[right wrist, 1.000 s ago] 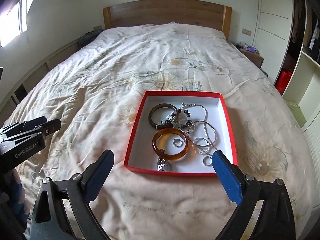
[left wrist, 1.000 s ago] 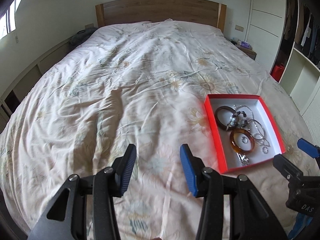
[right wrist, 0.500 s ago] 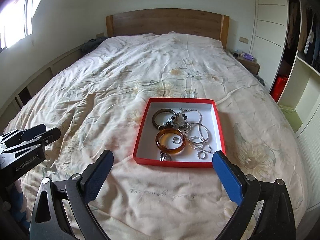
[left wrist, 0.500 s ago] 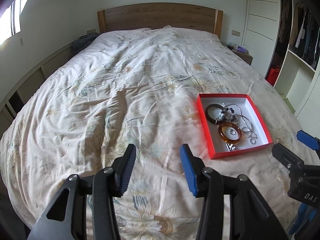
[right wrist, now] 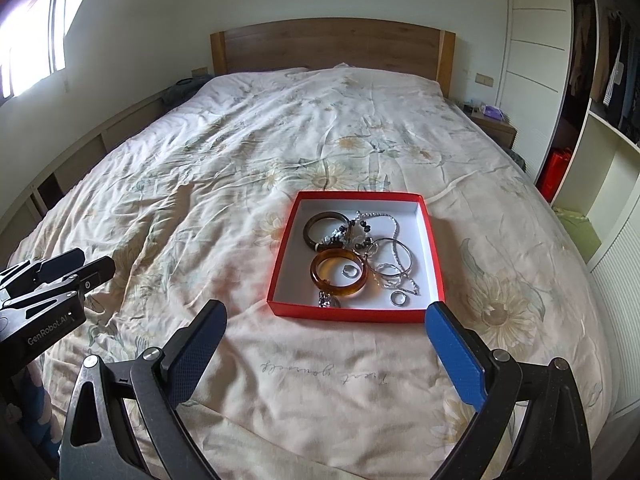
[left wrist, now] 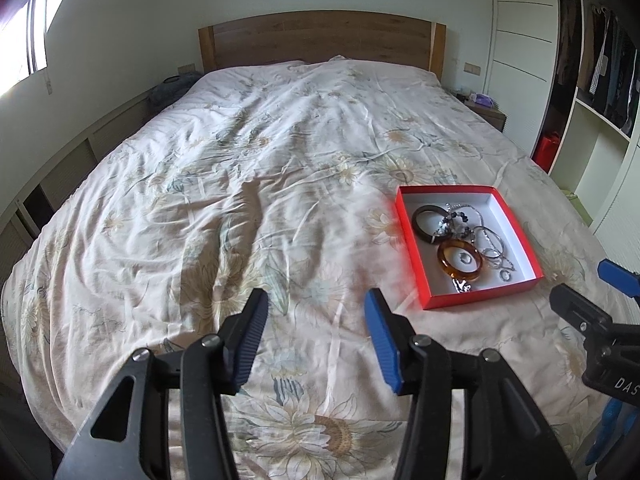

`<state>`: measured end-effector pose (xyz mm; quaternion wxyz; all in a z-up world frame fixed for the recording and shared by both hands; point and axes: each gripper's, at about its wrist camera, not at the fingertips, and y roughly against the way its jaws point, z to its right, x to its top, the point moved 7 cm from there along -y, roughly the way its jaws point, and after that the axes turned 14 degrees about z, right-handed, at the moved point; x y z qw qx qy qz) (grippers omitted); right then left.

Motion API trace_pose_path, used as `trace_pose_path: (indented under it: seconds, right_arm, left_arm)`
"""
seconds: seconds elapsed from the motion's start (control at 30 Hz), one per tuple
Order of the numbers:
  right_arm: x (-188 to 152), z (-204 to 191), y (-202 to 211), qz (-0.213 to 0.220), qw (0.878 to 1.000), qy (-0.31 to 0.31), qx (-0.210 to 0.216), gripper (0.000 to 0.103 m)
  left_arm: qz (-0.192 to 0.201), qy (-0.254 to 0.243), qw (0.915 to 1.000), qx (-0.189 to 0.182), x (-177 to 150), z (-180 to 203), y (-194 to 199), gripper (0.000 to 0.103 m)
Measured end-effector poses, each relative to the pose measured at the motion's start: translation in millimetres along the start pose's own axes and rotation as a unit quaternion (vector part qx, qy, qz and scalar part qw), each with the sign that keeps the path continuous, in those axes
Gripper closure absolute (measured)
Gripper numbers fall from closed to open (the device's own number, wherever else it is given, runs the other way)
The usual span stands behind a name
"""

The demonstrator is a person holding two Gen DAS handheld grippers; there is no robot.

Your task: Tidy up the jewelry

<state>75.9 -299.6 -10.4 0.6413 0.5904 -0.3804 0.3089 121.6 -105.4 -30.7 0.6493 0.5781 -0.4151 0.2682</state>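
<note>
A shallow red box (right wrist: 434, 248) with a white inside lies on the bed; it also shows in the left wrist view (left wrist: 412, 256). In it are a dark bangle (right wrist: 310, 229), an amber bangle (right wrist: 320, 276), silver chains and hoops (right wrist: 394, 260), beads and a small ring (right wrist: 399, 298). My right gripper (right wrist: 324, 326) is open and empty, held back from the box's near edge. My left gripper (left wrist: 316, 314) is open and empty, left of the box over the cover.
The bed has a wrinkled floral cover (left wrist: 240, 200) and a wooden headboard (left wrist: 320, 36). A nightstand (right wrist: 494, 126) and open wardrobe shelves (right wrist: 600, 140) stand on the right. A low ledge (left wrist: 60, 176) runs along the left wall.
Both grippers have drawn back and up from the bed, so the box looks smaller and farther away. The jaws stay open. The jewelry has not moved.
</note>
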Motion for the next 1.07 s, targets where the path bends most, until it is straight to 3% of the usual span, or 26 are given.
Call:
trace_pose_path:
  seconds: [1.07]
  right_arm:
    - [-8.1, 7.0, -4.7, -0.008, 1.000, -0.009, -0.003, 0.004]
  left_arm:
    - [-0.017, 0.002, 0.9998, 0.002, -9.4, -3.9, -7.3, 0.054]
